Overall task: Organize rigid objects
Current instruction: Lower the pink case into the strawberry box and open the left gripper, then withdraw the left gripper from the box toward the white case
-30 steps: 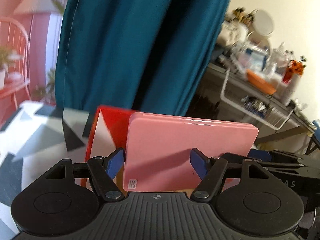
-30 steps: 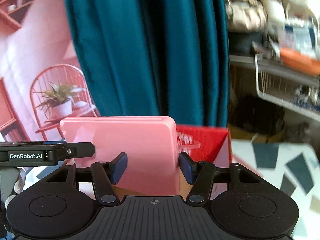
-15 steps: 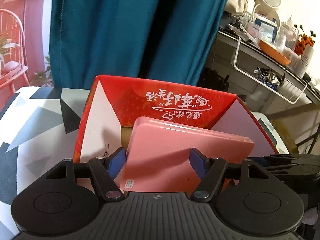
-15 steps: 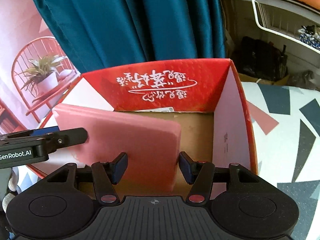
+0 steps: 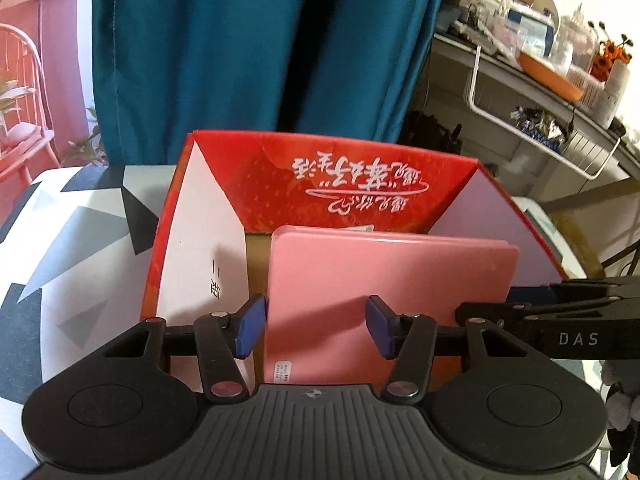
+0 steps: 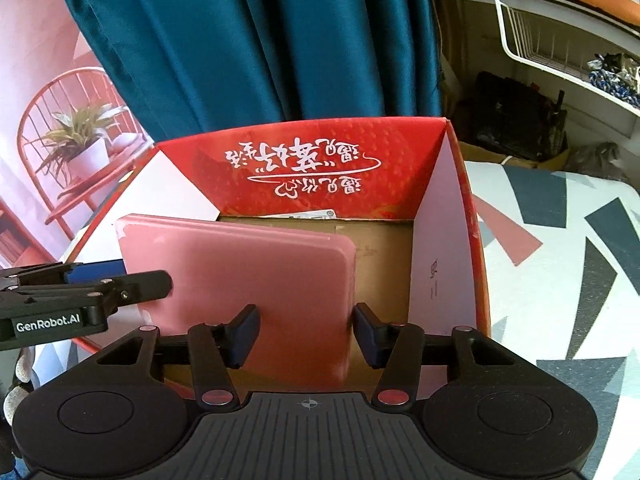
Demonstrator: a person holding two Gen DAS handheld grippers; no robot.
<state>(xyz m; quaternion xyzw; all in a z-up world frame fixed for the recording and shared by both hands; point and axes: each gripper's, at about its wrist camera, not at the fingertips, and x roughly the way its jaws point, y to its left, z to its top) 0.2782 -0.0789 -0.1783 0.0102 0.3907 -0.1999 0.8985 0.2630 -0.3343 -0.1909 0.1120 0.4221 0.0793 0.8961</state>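
A flat pink case [image 5: 384,272] leans tilted inside an open red cardboard box [image 5: 360,168] with white lettering. My left gripper [image 5: 316,328] has its left pad beside the case's left edge. Its right pad is in front of the pink face. The jaws are closing, with no grip across the case. In the right wrist view the same pink case [image 6: 248,264] sits in the left part of the red box [image 6: 320,148]. My right gripper [image 6: 306,334] has its right pad at the case's right edge and its left pad over the face. Its jaws are closing too.
The box stands on a table [image 5: 72,240] with a grey, black and white triangle pattern. A teal curtain [image 5: 260,40] hangs right behind it. A cluttered shelf with a white wire basket [image 5: 540,120] is at the right. The box floor right of the case [image 6: 384,264] is bare cardboard.
Both grippers and the pink case came down from in front of the curtain into the red box. Both pairs of jaws have narrowed a little.
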